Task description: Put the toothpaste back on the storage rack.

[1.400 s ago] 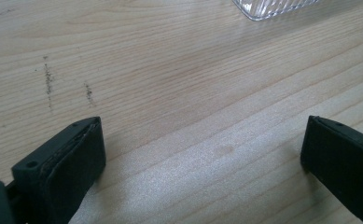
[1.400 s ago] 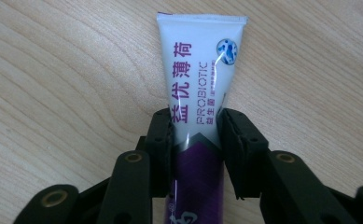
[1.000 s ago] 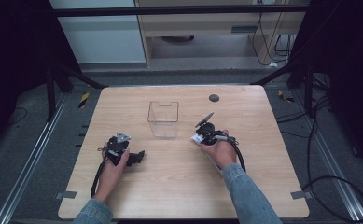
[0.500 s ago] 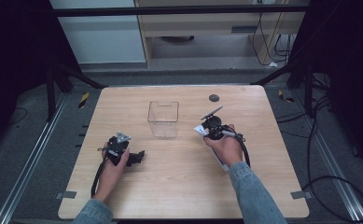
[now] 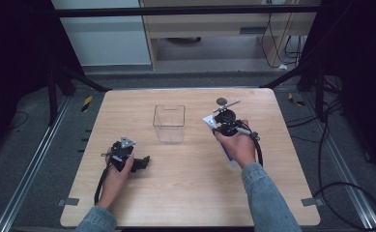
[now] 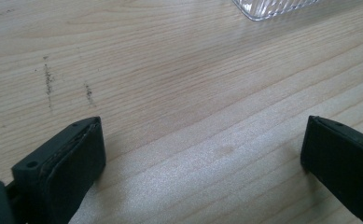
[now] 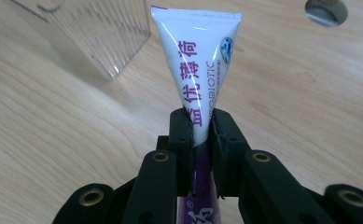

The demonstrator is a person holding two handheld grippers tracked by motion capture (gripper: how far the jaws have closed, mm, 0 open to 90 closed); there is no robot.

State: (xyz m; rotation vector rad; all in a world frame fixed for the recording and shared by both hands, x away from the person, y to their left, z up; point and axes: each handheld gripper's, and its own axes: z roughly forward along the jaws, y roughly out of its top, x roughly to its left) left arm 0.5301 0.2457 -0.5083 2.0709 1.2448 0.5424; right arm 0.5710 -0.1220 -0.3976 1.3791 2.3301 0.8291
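So the right gripper point(image 7: 198, 126) is clamped tight on a white toothpaste tube point(image 7: 200, 60) with purple lettering, holding it off the tabletop point(image 5: 190, 193) toward the far right side, crimped end pointing toward the far edge. The clear plastic box point(image 5: 169, 123) sits empty just to its left, mid-tabletop near the far edge. The left gripper point(image 5: 144, 162) rests near the left edge, spread wide with nothing in it.

My left gripper point(image 5: 142, 163) is resting low with its jaws gaping wide; my right gripper point(image 7: 201, 128) is pinching tight, my right hand point(image 5: 237, 146) holding it raised, forearm stretching forward.
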